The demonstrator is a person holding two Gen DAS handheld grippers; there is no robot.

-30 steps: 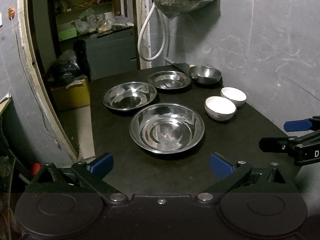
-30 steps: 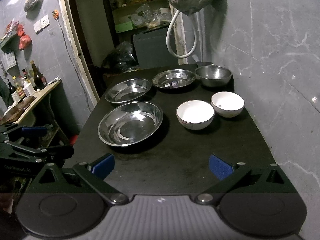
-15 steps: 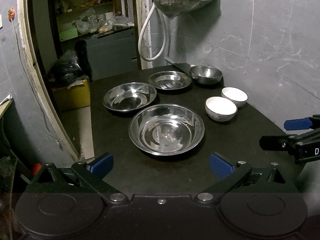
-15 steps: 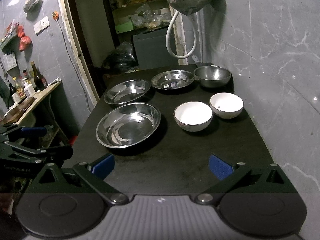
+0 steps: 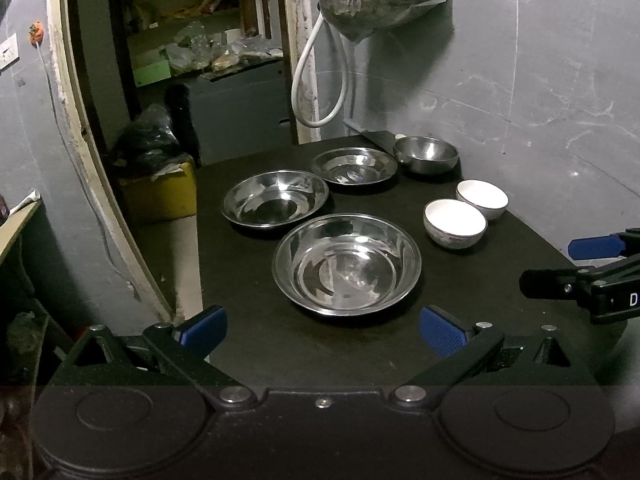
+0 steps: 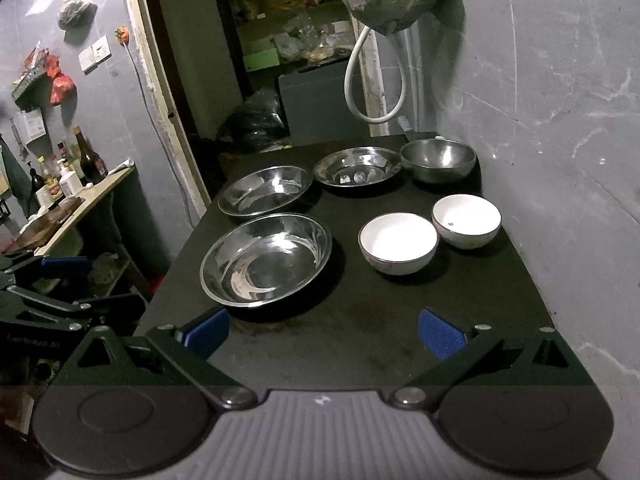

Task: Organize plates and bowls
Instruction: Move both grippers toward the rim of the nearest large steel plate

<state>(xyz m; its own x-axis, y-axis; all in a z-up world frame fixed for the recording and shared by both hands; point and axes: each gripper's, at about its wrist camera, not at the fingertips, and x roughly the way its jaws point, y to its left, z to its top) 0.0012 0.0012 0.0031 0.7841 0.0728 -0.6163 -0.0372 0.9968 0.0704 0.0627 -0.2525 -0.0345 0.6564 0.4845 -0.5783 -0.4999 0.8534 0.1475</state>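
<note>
The left tool (image 5: 322,330) hangs over the near edge of the dark bench (image 5: 352,352) with its blue-padded fingers spread wide and nothing between them. The right tool (image 6: 324,330) is likewise wide apart and empty, level with it at the same edge.

Straight ahead of the left tool, and nearest to it, sits the largest steel plate (image 5: 346,264). Beyond that plate and slightly to the tool's left lies a second steel plate (image 5: 275,199), and farther still a third steel plate (image 5: 354,165), with a steel bowl (image 5: 425,154) just beside it at the far end.

Ahead of the right tool, a little to its right, stands a white bowl (image 6: 397,242); a second white bowl (image 6: 466,220) sits just beside it, farther off and nearer the grey wall (image 6: 560,120). All six dishes rest apart, none stacked.
</note>
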